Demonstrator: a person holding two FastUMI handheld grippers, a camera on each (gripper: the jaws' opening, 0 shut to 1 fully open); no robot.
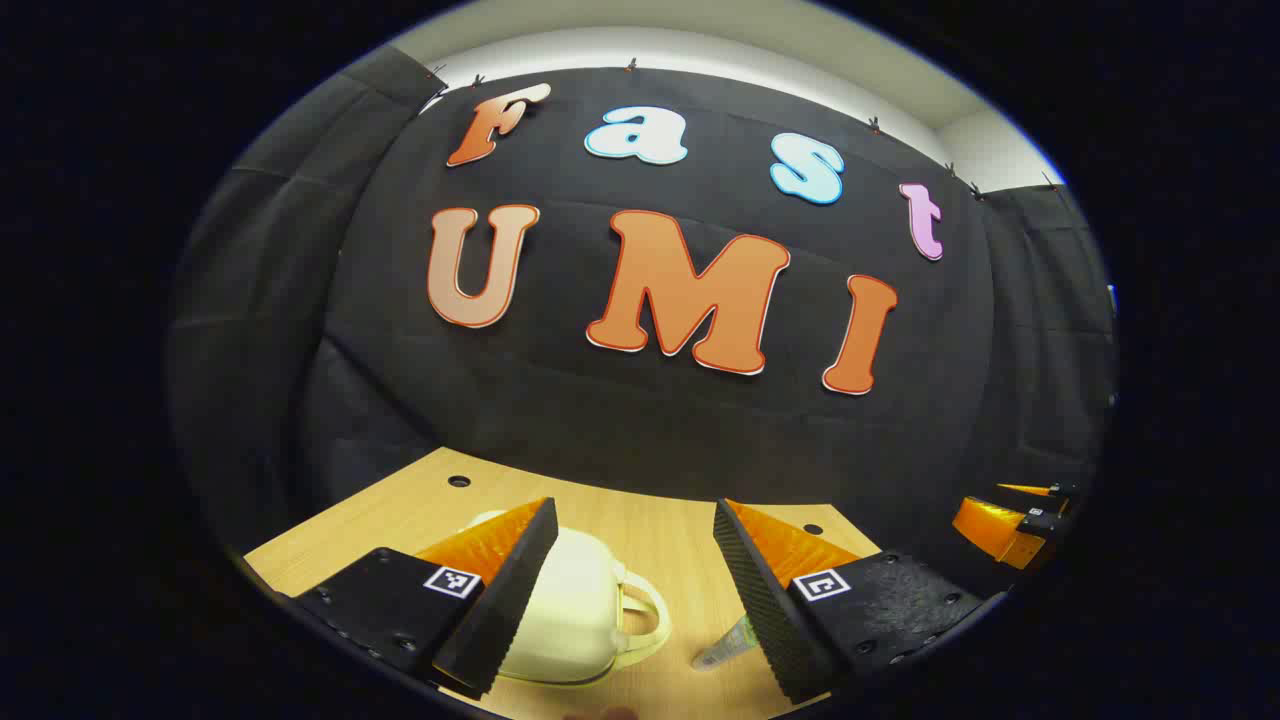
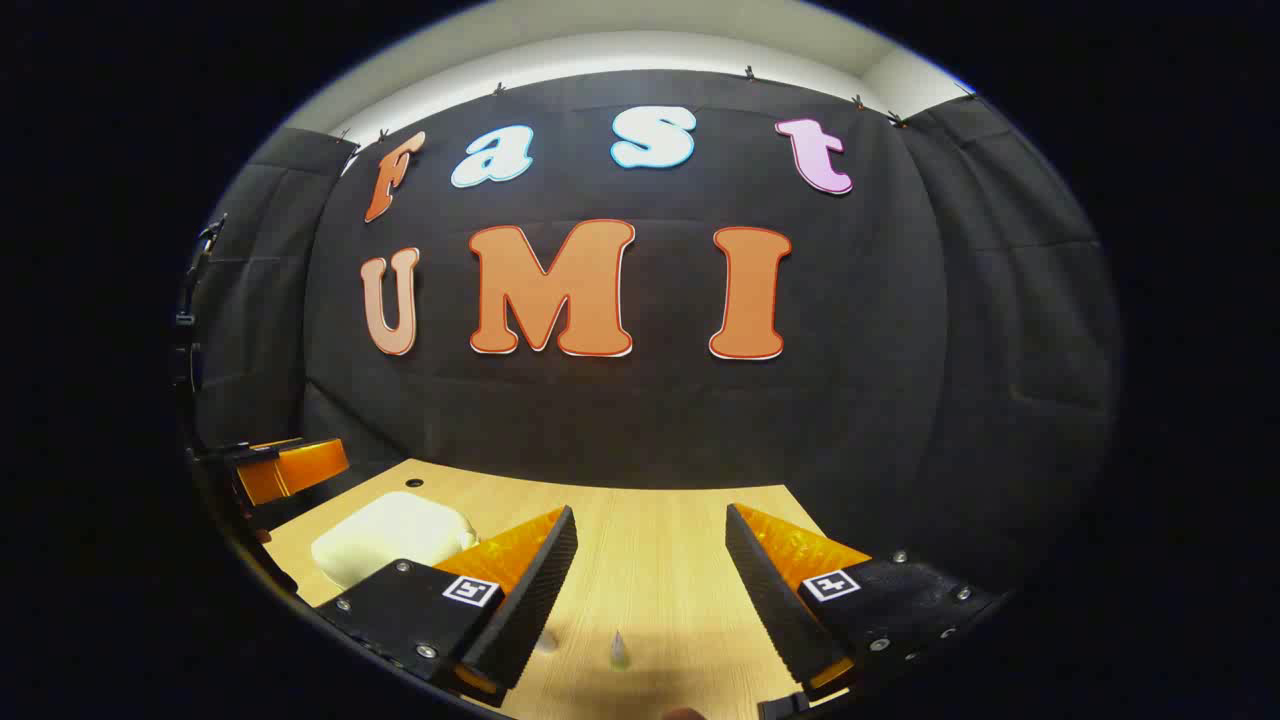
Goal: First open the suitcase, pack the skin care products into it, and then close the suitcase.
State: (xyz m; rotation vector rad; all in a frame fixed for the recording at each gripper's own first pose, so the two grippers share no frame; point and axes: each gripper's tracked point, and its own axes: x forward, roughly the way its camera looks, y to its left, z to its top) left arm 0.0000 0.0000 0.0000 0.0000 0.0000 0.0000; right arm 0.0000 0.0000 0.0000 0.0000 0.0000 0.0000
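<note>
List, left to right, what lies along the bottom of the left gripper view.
Cream suitcase with its handle → small clear tube on the wooden table → the right gripper at the far right edge.

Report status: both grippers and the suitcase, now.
Left gripper open, empty, above the table. Right gripper open, empty. Cream suitcase closed on the table; small tube beside it. Nothing in the way.

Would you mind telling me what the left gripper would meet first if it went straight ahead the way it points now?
Probably nothing on the table: the left gripper points above the cream suitcase, towards the black cloth wall. Depth is unclear.
</note>
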